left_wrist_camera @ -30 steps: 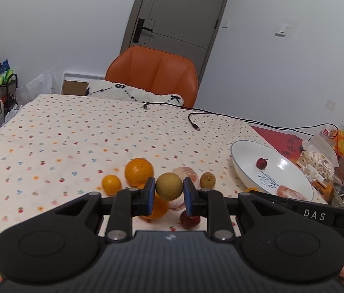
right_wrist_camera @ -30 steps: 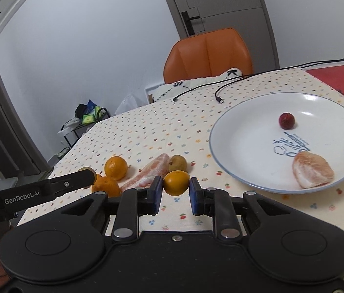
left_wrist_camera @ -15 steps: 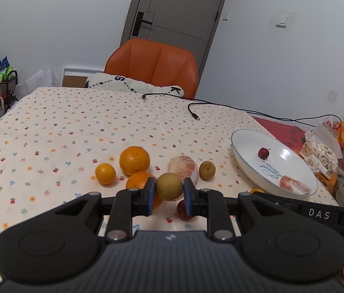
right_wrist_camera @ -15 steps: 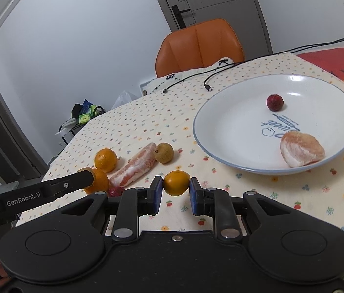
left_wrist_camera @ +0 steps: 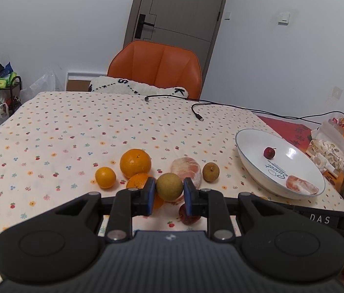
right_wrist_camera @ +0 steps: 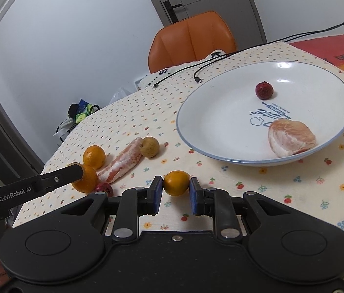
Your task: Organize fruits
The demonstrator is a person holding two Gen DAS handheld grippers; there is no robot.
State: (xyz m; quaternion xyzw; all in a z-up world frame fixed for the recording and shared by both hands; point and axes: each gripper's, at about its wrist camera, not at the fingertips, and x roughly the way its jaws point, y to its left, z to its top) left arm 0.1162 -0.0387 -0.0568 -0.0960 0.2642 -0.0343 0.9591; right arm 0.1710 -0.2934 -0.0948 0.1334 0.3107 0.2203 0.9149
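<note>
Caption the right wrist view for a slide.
Right gripper holds a small orange between its fingers, near a white plate already carrying a red berry and a peeled segment.

White walls (left_wrist_camera: 49, 24), a grey door (left_wrist_camera: 181, 9) with black handle. Orange chair (left_wrist_camera: 155, 66) pushed up to a table under a flowered cloth (left_wrist_camera: 74, 127). Black rack (left_wrist_camera: 1, 92) with bags at left.

Oranges (left_wrist_camera: 135, 163) 4, longans (left_wrist_camera: 210, 172) 2, pomelo pieces (left_wrist_camera: 186, 171) 2.
</note>
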